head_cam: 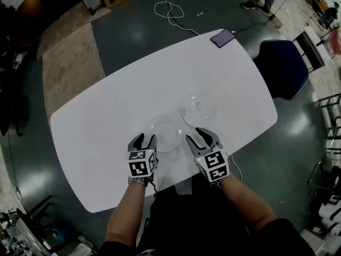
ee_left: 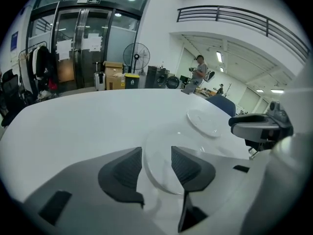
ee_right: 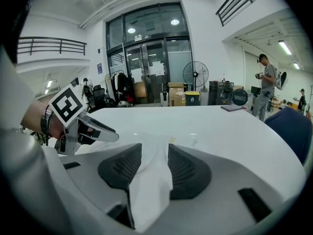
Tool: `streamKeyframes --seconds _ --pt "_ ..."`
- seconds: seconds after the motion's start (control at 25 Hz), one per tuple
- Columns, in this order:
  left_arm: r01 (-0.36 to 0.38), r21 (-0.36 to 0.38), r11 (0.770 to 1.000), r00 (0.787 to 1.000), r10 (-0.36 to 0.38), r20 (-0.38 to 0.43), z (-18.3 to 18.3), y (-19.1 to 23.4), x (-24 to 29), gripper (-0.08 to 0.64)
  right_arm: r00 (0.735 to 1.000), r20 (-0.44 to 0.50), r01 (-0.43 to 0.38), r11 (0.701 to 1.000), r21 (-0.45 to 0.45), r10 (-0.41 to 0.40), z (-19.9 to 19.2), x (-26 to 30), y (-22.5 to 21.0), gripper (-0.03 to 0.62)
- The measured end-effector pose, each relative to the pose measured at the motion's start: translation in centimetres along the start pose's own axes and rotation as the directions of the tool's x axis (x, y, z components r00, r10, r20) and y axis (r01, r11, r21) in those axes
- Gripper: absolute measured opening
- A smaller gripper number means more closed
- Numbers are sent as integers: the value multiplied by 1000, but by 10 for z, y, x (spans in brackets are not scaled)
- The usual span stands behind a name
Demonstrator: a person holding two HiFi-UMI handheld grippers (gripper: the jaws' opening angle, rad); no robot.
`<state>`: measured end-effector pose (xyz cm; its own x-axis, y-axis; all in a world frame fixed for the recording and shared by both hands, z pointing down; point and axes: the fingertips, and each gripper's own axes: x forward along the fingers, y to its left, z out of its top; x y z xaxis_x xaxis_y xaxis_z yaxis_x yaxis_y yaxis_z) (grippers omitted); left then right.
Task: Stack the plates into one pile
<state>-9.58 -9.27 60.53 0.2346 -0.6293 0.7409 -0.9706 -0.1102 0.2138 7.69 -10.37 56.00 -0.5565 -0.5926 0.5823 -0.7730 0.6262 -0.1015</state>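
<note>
Two clear plates lie apart on the white table (head_cam: 106,116). The nearer plate (head_cam: 165,134) (ee_left: 159,141) has its near rim between the jaws of my left gripper (head_cam: 145,141) (ee_left: 156,155), which stand open around it; a gap shows beside the pads. The farther plate (head_cam: 199,109) (ee_left: 205,121) rests flat just beyond, to the right. My right gripper (head_cam: 202,137) (ee_right: 154,153) hovers at the nearer plate's right side, open, with only bare table showing between its jaws. In the right gripper view the nearer plate (ee_right: 134,140) sits left of the jaws, by the left gripper (ee_right: 88,129).
A dark phone (head_cam: 222,37) lies at the table's far corner with a cable running to the floor. A blue chair (head_cam: 282,68) stands off the right end. A white cable (head_cam: 170,7) lies coiled on the floor beyond. My body is against the near table edge.
</note>
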Motion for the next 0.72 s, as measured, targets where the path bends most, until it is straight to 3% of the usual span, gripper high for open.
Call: streamKeyframes --seconds 0.36,0.72 --pt "30 79 996 998 -34 55 23 -22 -11 196 999 30 15 1000 5 -16 10 -6 -10 186" --pt "113 188 976 988 -131 87 51 -82 -10 202 997 59 49 999 15 -50 24 -16 -43 186"
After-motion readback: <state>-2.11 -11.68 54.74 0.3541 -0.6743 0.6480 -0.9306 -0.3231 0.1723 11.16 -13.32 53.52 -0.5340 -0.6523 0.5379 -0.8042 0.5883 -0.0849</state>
